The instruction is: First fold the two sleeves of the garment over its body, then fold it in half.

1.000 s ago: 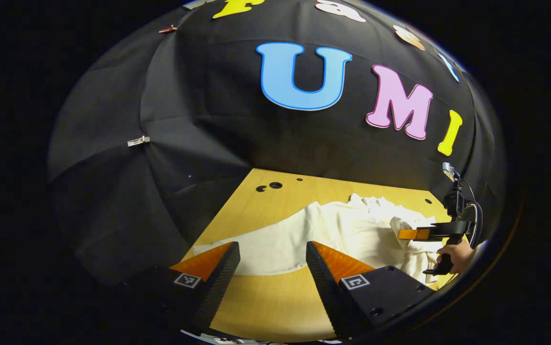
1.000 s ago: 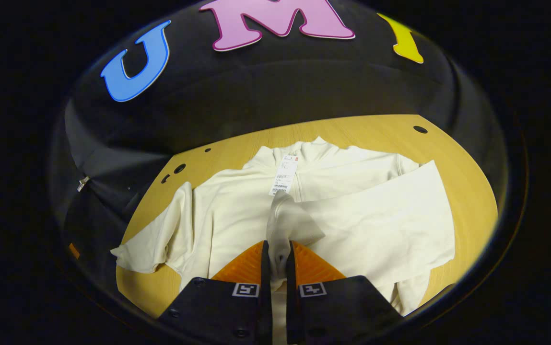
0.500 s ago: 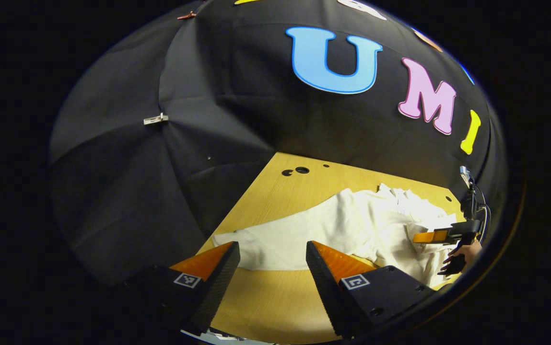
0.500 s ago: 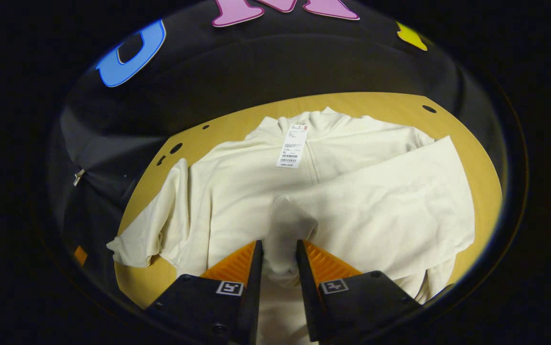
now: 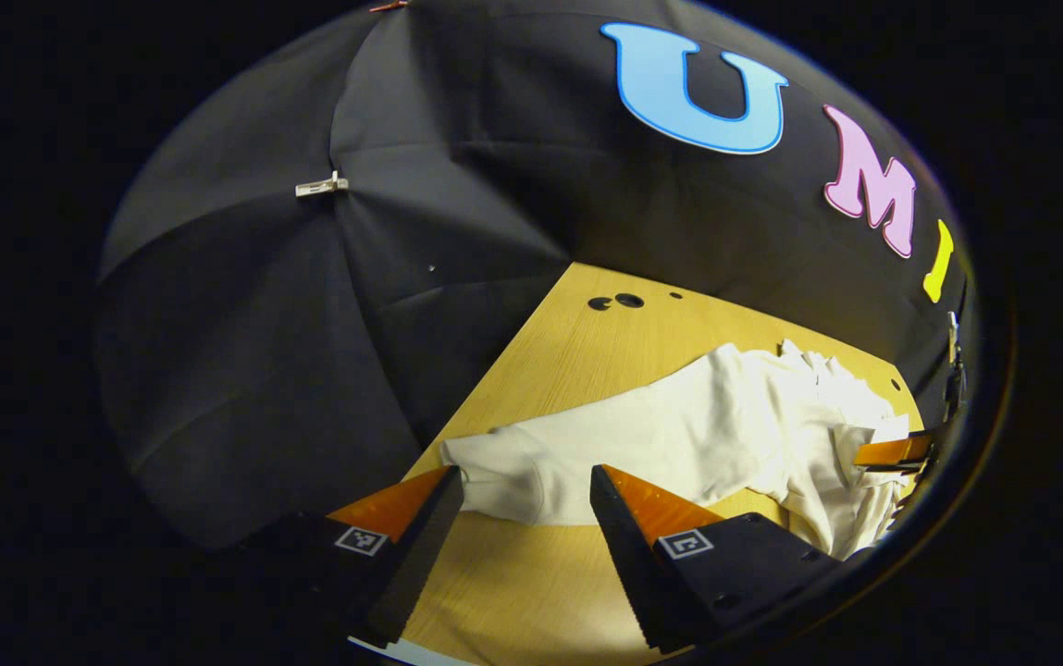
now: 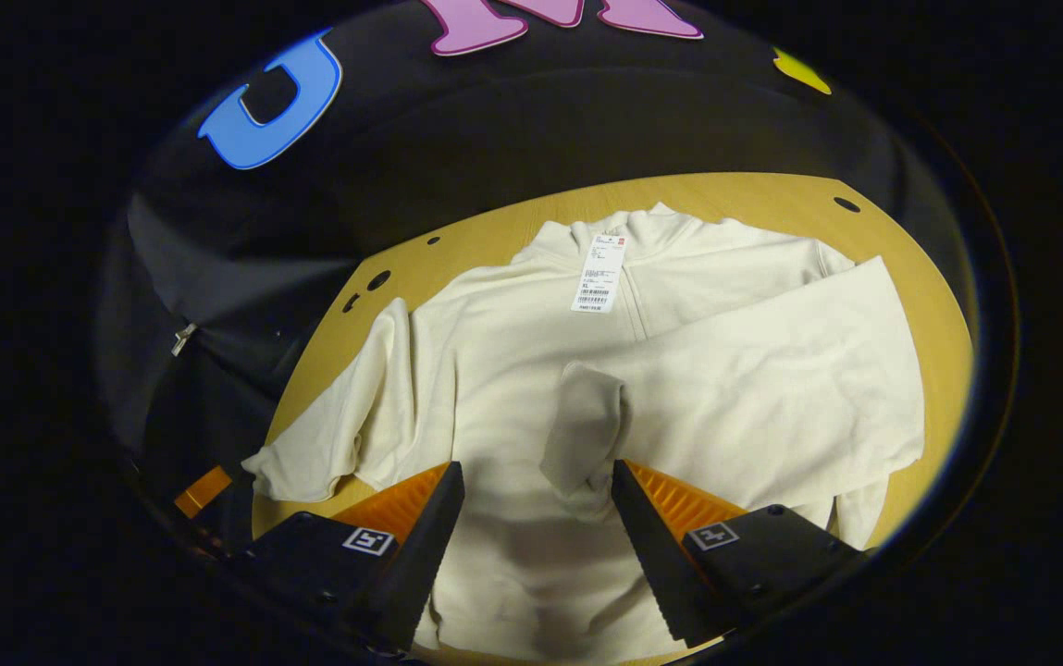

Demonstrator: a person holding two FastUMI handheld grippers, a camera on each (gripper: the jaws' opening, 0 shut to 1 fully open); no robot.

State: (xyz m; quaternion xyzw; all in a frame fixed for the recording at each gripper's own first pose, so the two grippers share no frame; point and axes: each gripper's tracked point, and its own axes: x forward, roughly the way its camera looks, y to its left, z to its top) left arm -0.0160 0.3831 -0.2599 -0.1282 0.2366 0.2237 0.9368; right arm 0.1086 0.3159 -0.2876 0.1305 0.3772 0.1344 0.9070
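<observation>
While the right gripper hangs over the cream sweatshirt with its fingers spread wide and nothing between them, the right sleeve lies folded across the chest, its cuff just beyond the fingertips and apart from them. A paper hang tag sits at the collar, farther out. The left sleeve is not yet folded: it stretches out flat to the side on the wooden table.

In the left gripper view, the left gripper also stands wide and empty, low over the table, and that sleeve's cuff lies just ahead of the gap between its fingers, nearer the left-hand finger. Whether the cloth touches that finger I cannot tell. The right gripper's fingertip shows far off over the body of the garment.

My guess is that the next grasp belongs to the left gripper, and the risk lies there. If it closes too shallow it may catch only the cuff's edge and slip free mid-swing. If it drags rather than lifts, it could pull the whole sweatshirt sideways and disturb the sleeve already laid over the chest.
</observation>
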